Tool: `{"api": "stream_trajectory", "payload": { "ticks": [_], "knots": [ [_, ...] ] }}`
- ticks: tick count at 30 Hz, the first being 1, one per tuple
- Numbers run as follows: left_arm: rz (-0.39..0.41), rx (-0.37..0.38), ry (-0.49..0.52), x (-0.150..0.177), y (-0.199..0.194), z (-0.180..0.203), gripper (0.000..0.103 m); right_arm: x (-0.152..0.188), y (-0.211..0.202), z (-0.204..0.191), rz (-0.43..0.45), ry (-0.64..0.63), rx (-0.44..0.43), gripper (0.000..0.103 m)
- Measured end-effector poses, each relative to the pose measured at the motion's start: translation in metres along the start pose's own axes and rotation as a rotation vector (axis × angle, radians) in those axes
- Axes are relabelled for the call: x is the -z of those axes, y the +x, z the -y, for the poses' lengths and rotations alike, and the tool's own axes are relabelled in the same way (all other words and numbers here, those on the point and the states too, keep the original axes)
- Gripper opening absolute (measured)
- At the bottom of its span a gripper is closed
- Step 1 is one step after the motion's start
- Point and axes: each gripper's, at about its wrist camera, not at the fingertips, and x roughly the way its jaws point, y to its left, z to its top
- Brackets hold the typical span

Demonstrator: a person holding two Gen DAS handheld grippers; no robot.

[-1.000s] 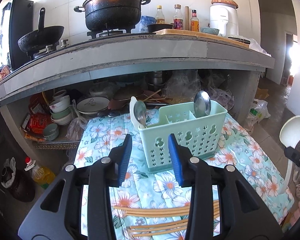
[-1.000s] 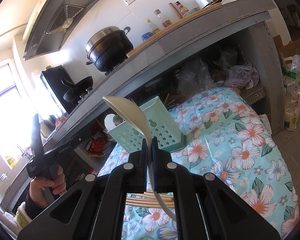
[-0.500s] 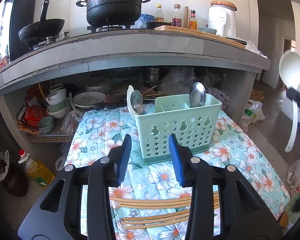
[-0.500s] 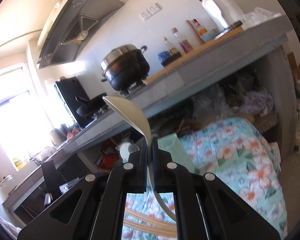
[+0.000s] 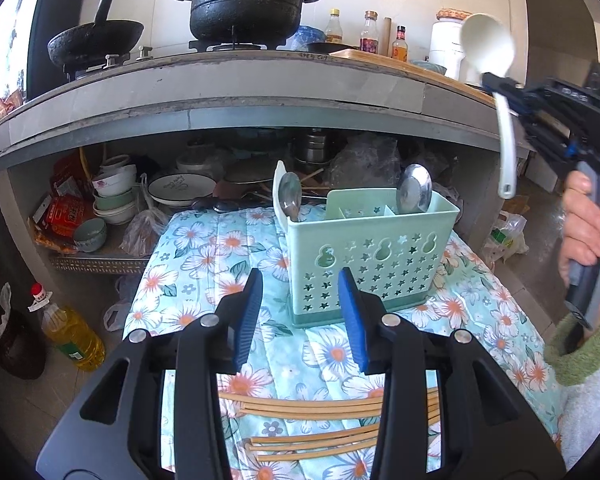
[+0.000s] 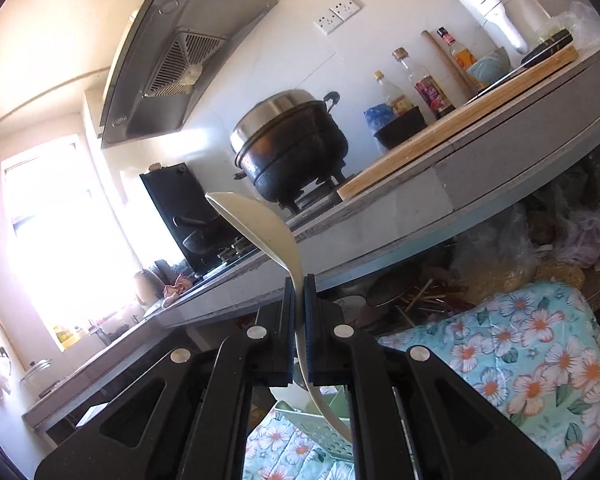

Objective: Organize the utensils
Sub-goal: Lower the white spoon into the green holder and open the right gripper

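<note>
White ladle (image 6: 260, 228) clamped in right fingers (image 6: 288, 320); chopsticks (image 5: 320, 408) under open, empty left fingers (image 5: 248, 320)

Glossy white plastic ladle (image 5: 487, 46), matt green plastic caddy (image 5: 374, 264), shiny metal spoons (image 5: 413, 189), floral cloth (image 5: 204, 264).

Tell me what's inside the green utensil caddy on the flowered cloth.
The caddy holds two metal spoons, bowls up: one at its left end beside a white utensil, one toward the right. Its walls hide their handles and anything lower down.
</note>
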Motion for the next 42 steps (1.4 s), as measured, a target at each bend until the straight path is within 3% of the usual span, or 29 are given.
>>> {"api": "stream_trajectory", "payload": {
  "ticks": [7,12,20,30,37,42],
  "knots": [
    [0.007,-0.011,-0.005,-0.001,0.004,-0.009,0.037,0.007,0.060,0.033,-0.055,0.082,-0.038,0.004],
    [-0.006,-0.011,-0.012,0.002,0.012,-0.013,0.037,0.022,0.078,0.062,-0.096,0.136,-0.025,0.004],
    [-0.021,0.000,-0.011,0.004,0.023,-0.012,0.037,0.044,0.073,0.079,-0.140,0.137,-0.003,0.004],
    [-0.027,0.006,-0.008,0.007,0.023,-0.010,0.037,0.056,0.048,0.063,-0.185,-0.009,0.086,0.009],
    [-0.019,0.011,-0.008,0.008,0.017,-0.010,0.037,0.063,0.015,0.054,-0.168,-0.064,0.162,0.040],
    [-0.012,0.017,-0.008,0.008,0.010,-0.007,0.037,0.064,-0.014,0.052,-0.139,-0.037,0.184,0.046]
  ]
}}
